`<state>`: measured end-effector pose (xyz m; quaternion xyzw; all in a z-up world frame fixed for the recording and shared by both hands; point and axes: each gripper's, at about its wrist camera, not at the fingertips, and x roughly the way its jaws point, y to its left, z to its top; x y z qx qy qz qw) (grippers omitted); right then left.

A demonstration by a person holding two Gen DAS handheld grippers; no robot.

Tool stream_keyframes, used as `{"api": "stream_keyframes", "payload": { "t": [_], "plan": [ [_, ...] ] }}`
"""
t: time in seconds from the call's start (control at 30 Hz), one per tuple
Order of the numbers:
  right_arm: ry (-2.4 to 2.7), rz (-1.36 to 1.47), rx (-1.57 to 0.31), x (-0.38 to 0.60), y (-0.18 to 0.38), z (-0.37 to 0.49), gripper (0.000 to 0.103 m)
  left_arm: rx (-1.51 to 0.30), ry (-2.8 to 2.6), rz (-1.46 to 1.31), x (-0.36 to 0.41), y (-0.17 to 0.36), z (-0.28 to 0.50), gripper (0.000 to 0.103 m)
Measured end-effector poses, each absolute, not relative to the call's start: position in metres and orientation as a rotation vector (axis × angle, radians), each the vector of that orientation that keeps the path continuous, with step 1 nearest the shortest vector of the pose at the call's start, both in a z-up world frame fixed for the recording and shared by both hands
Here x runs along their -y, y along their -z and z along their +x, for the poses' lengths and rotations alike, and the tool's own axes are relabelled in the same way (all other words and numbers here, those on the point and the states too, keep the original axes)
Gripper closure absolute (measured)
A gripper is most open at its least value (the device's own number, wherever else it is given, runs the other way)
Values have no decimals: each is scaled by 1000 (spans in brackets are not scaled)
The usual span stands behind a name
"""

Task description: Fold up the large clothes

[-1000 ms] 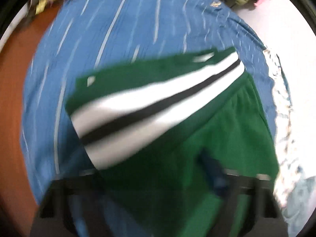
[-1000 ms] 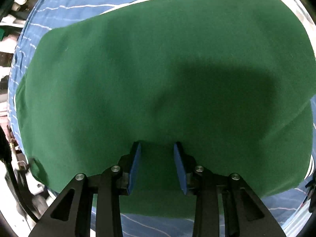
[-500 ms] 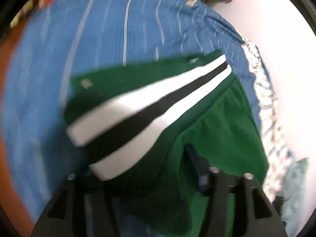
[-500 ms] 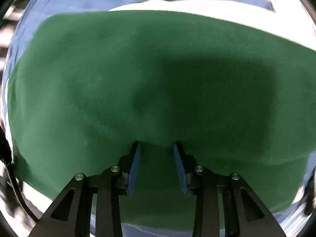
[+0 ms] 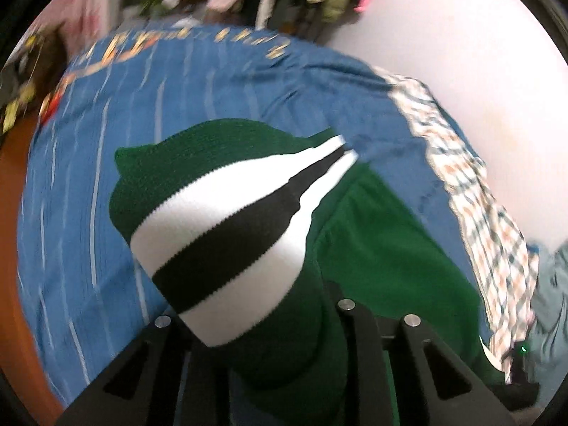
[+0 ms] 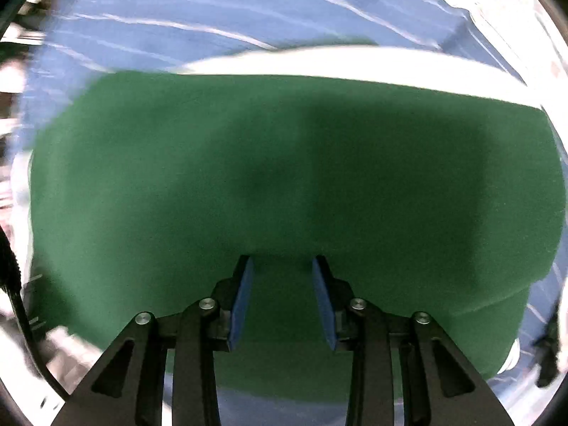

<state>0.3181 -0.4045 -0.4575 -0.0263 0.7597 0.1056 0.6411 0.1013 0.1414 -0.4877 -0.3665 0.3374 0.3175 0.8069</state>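
Where striped green garment drapes over left gripper, grip state hidden; right gripper parted, fabric between pads; blue bedsheet, checked cloth around.

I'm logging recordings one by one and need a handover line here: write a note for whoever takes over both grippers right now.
Left gripper: shut on the green garment, lifting its end with the white and black stripes off the blue striped sheet.
Right gripper: open, fingers apart over the flat green panel, gripping nothing.
Other things: a plaid cloth lies along the sheet's edge by the wall.
Done: the garment's body is spread smooth on the sheet.
Left: probably carry the lifted end across to fold it, then flatten and finish folding.
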Motion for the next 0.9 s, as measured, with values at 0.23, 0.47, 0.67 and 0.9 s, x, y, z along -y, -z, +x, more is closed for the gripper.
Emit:
{"api": "stream_keyframes", "payload": {
  "t": [0.23, 0.47, 0.67, 0.9],
  "plan": [
    [-262, -44, -1679, 414, 434, 317, 66, -667, -596, -601, -117, 425, 138, 88],
    [-235, 278, -1584, 532, 384, 258, 52, -597, -377, -292, -23, 349, 188, 89],
    [-66, 471, -1573, 635, 389, 183, 38, -596, -73, -113, 114, 327, 226, 89],
    [58, 572, -1556, 701, 412, 140, 30, -872, 259, 127, 293, 431, 240, 90]
  ]
}}
